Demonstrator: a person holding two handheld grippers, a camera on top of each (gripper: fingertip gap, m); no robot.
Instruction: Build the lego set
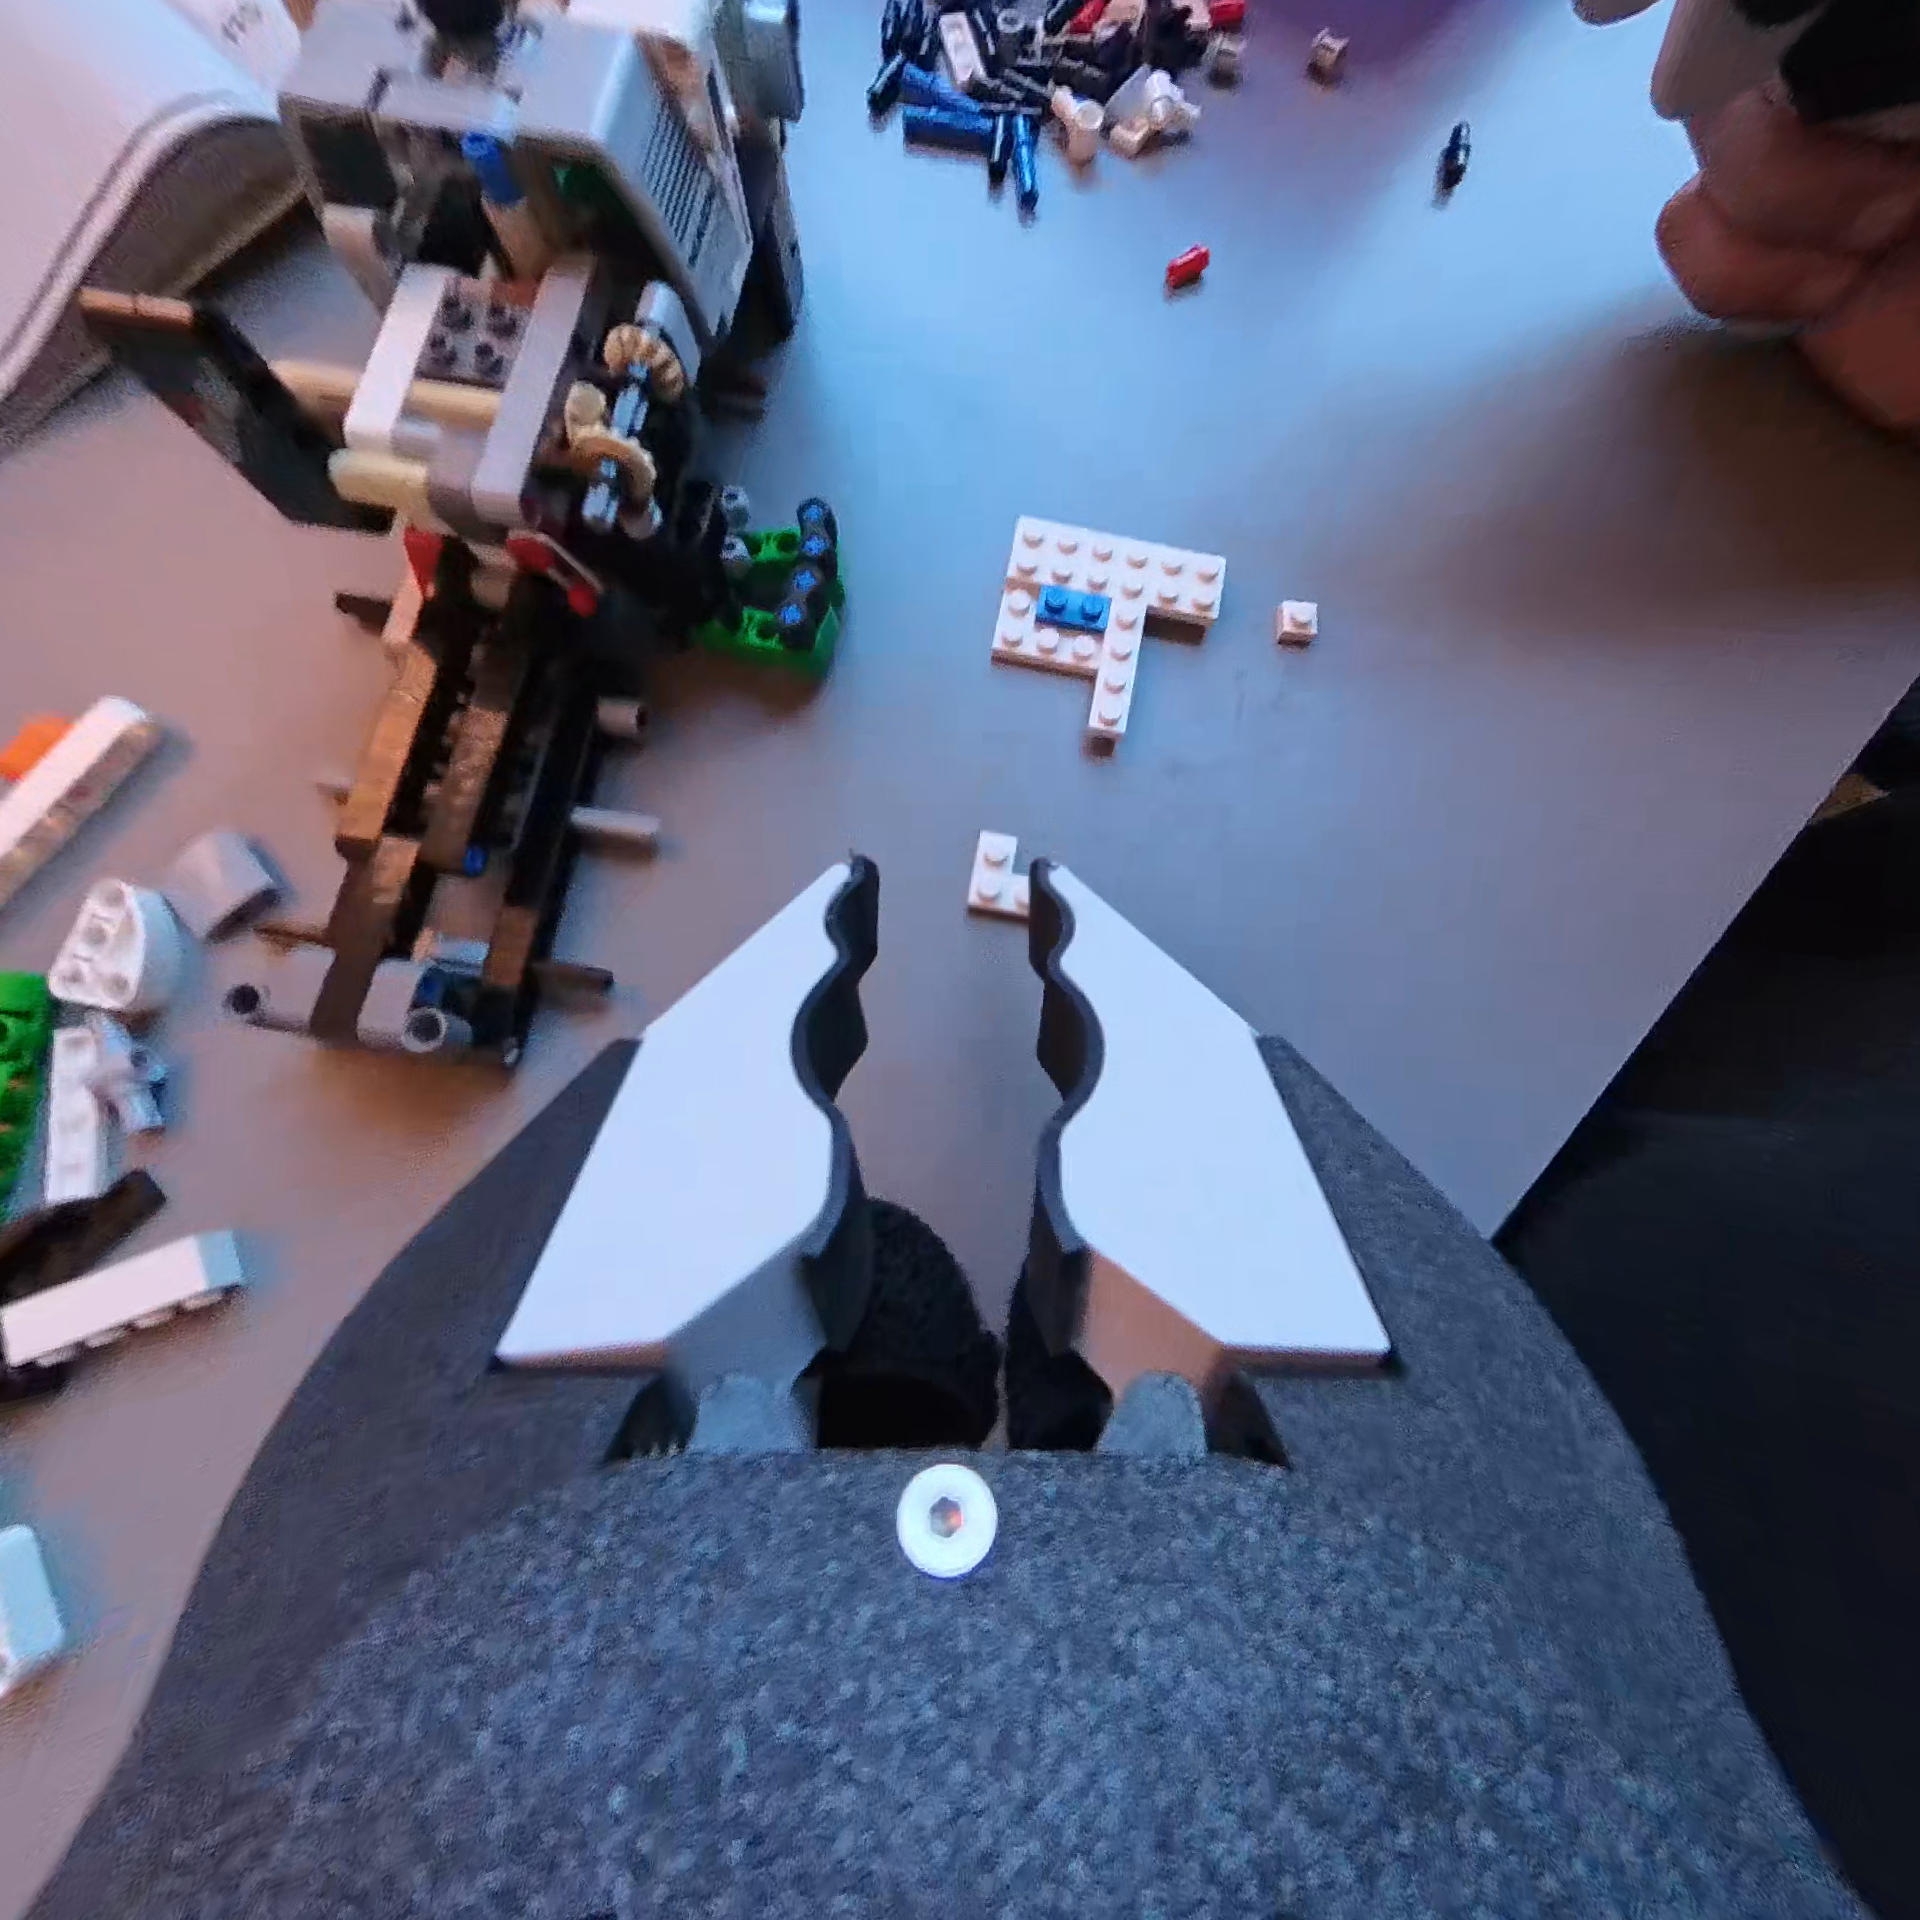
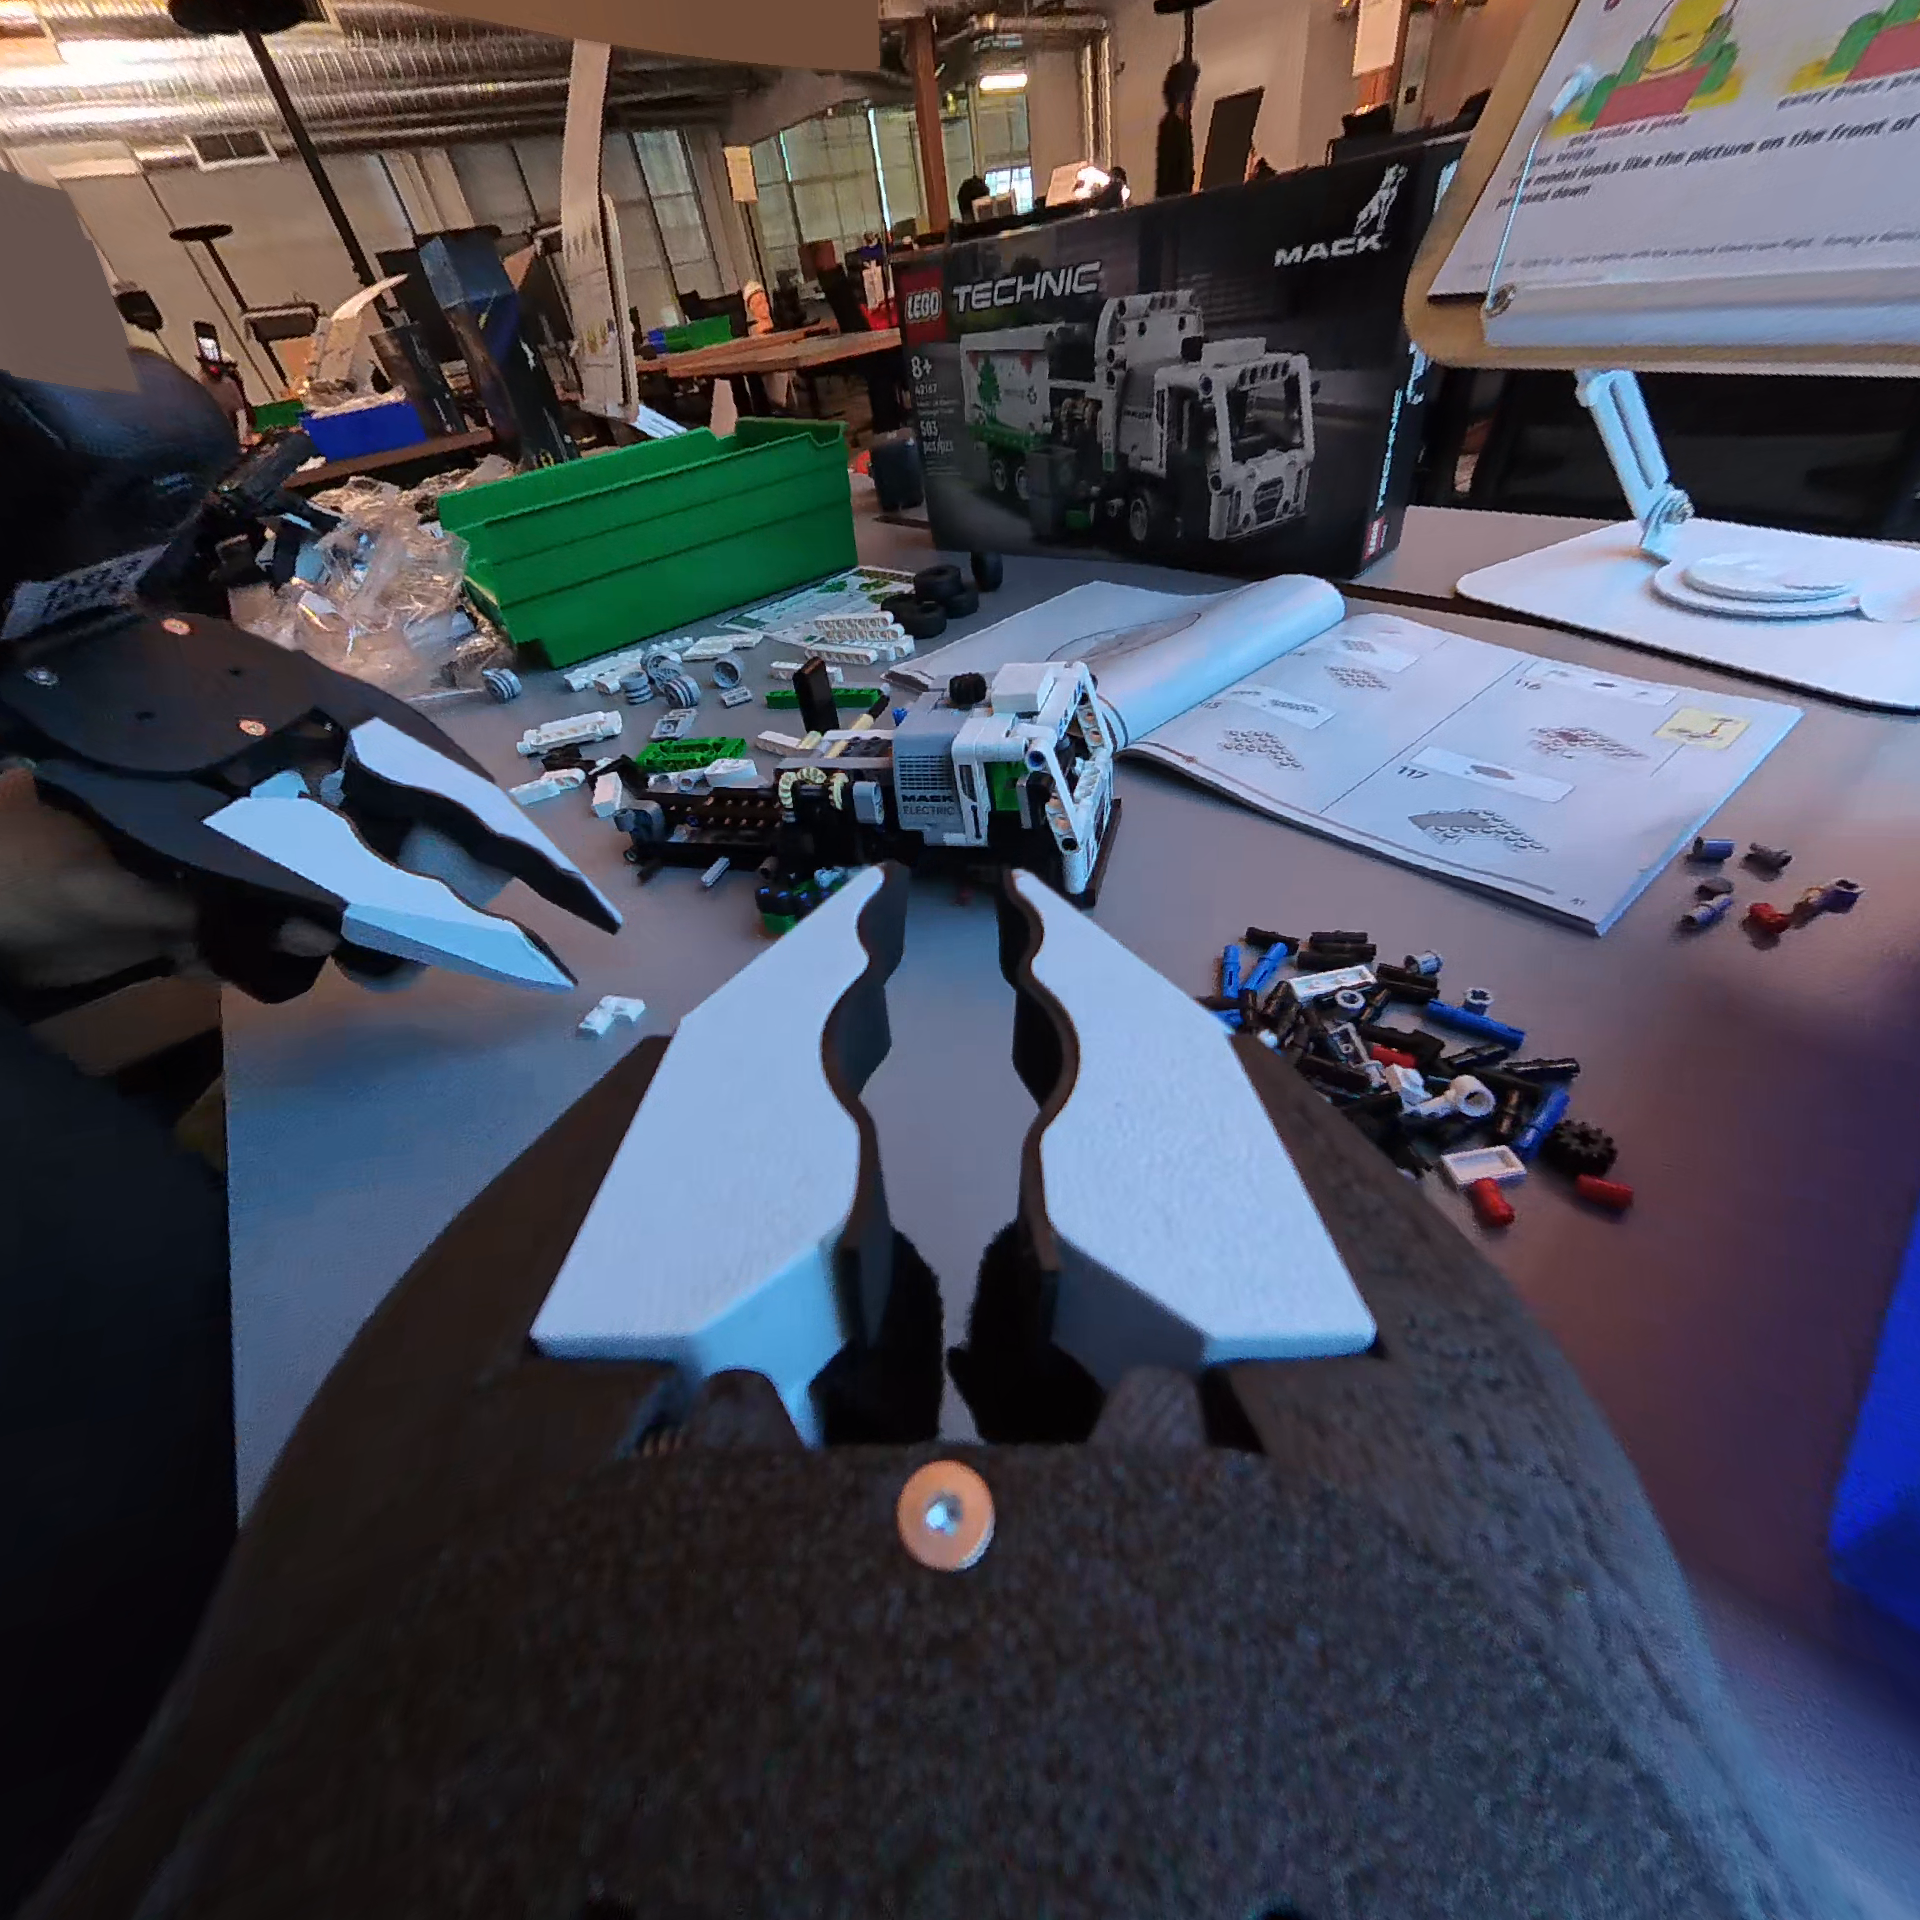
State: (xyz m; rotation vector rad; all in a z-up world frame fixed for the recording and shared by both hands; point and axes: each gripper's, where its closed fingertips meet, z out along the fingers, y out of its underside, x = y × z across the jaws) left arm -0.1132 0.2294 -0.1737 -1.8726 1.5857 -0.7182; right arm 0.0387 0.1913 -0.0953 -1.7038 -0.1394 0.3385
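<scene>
Both grippers, left and right, have fingers parted, empty; truck chassis lies lengthwise, cab rightward.

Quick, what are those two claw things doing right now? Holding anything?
Left gripper: fingers open, holding nothing, just above a small white corner plate.
Right gripper: fingers open, empty, pointing toward the half-built truck.

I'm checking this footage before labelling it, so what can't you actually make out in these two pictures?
- Left wrist view: the small white L-shaped plate is partly hidden behind a fingertip of the left hand-held gripper.
- Left wrist view: loose bricks at the left edge are blurred and cut off.
- Right wrist view: the truck model has its near side hidden by the right hand-held gripper.
</scene>
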